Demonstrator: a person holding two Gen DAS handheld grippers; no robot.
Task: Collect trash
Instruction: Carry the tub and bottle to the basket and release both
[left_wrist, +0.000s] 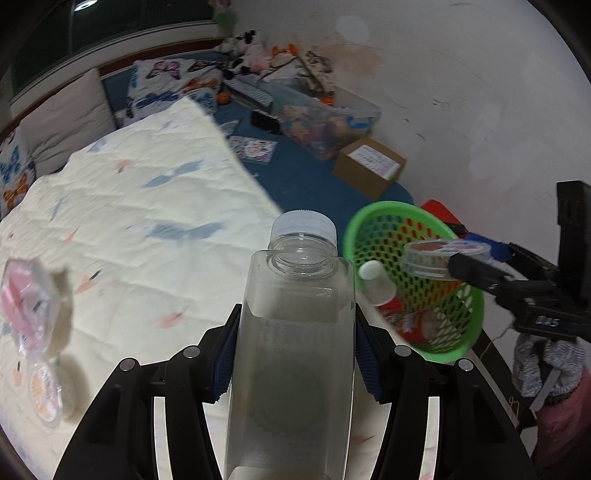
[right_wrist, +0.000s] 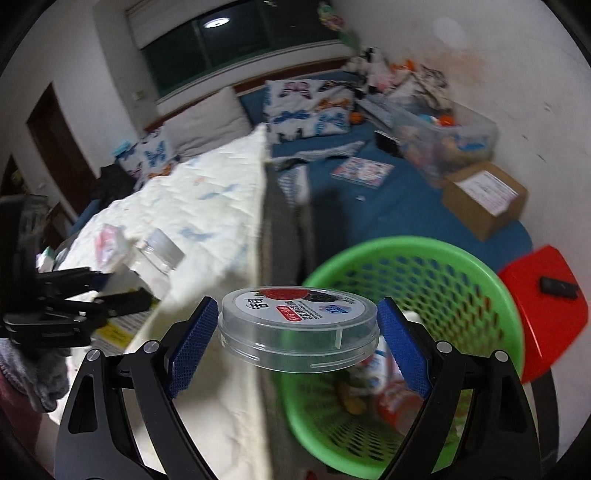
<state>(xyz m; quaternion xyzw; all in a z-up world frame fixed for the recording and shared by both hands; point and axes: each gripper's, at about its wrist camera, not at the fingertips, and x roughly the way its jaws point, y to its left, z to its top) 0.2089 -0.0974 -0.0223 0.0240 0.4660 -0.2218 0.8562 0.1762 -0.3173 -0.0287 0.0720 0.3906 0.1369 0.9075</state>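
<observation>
A cream quilt (left_wrist: 140, 206) printed with small blue and pink shapes covered the near part of the bed, and butterfly pillows (right_wrist: 310, 107) lay at its far end beside a plain white pillow (right_wrist: 210, 120). On the blue sheet to the right sat a clear storage bin (left_wrist: 328, 118) of toys, a cardboard box (left_wrist: 369, 166) with a white label and a flat printed booklet (right_wrist: 364, 171). Two crumpled wrappers (left_wrist: 33, 306) lay on the quilt at the near left, too blurred to read. A green mesh basket (right_wrist: 491, 280) stood at the bed's right edge, next to a red stool (right_wrist: 546, 317) with a small dark object on top; the basket already held a white paper cup (left_wrist: 376, 282) and some red-labelled packaging (right_wrist: 399, 402). The left hand-held gripper (left_wrist: 295, 354) was clamped on a clear square plastic bottle (left_wrist: 295, 332) with a white screw cap, its blue pads pressed to both flat sides, and held it above the quilt just left of the basket. The right hand-held gripper (right_wrist: 299, 343) gripped a round clear plastic tub (right_wrist: 299, 328) with a berry-printed lid between its blue pads, over the basket's near left rim. Nothing stood between either item and the basket's open mouth.
</observation>
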